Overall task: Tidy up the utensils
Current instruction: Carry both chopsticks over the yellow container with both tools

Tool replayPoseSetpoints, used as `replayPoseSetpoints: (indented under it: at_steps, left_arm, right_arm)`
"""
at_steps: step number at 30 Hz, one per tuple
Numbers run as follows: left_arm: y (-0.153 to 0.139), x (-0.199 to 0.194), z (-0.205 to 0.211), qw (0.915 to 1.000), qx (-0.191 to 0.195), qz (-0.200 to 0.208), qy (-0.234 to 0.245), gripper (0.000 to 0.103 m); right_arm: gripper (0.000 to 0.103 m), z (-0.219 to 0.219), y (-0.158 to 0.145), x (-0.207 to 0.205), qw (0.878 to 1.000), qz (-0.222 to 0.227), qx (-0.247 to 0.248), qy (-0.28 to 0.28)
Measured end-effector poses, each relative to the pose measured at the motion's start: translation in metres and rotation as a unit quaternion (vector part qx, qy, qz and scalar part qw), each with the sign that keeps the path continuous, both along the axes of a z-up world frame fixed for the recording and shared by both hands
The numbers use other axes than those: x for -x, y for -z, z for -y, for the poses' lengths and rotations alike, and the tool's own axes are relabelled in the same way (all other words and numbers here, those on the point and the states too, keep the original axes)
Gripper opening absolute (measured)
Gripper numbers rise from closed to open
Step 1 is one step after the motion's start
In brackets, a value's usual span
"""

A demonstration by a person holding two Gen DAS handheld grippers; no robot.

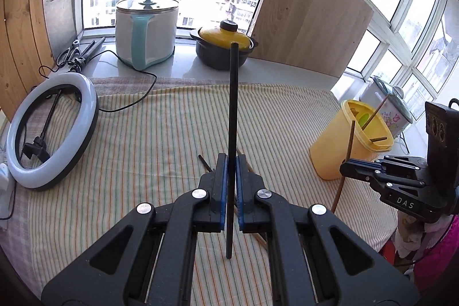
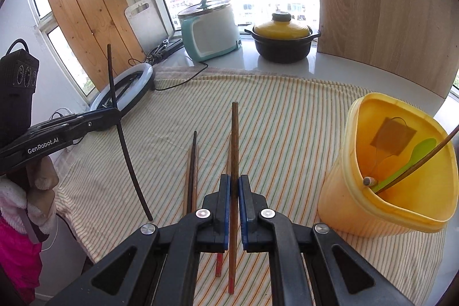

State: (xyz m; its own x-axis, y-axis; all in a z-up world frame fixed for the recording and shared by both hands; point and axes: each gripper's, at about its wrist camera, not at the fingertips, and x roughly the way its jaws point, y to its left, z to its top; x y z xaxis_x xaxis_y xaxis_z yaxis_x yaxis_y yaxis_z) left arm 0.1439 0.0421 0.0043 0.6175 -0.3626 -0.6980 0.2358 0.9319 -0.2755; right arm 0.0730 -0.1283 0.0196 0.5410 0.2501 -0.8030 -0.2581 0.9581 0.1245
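Note:
My left gripper is shut on a black chopstick, which stands nearly upright above the striped cloth. Off to the right, my right gripper is shut on a brown chopstick beside the yellow container. The right wrist view shows the right gripper clamping that brown chopstick. At its left is the left gripper with the black chopstick. Several chopsticks lie on the cloth below. The yellow container holds a green spoon and a chopstick.
A ring light lies at the cloth's left edge, its cable trailing back. On the sill behind stand a white and teal cooker and a yellow-lidded black pot. A wooden board leans at back right. A pink sleeve shows.

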Motion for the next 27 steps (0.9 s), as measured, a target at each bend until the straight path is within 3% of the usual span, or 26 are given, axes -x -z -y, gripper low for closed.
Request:
replayPoseSetpoints:
  at_steps: [16, 27]
  left_arm:
    - [-0.043, 0.013, 0.034, 0.998, 0.011, 0.053, 0.034, 0.003]
    - [-0.071, 0.014, 0.055, 0.9946, 0.024, 0.091, 0.043, 0.003]
  right_arm:
    - [0.003, 0.022, -0.068, 0.027, 0.995, 0.098, -0.025, 0.019]
    - [0.003, 0.051, -0.117, 0.035, 0.984, 0.165, -0.043, 0.055]
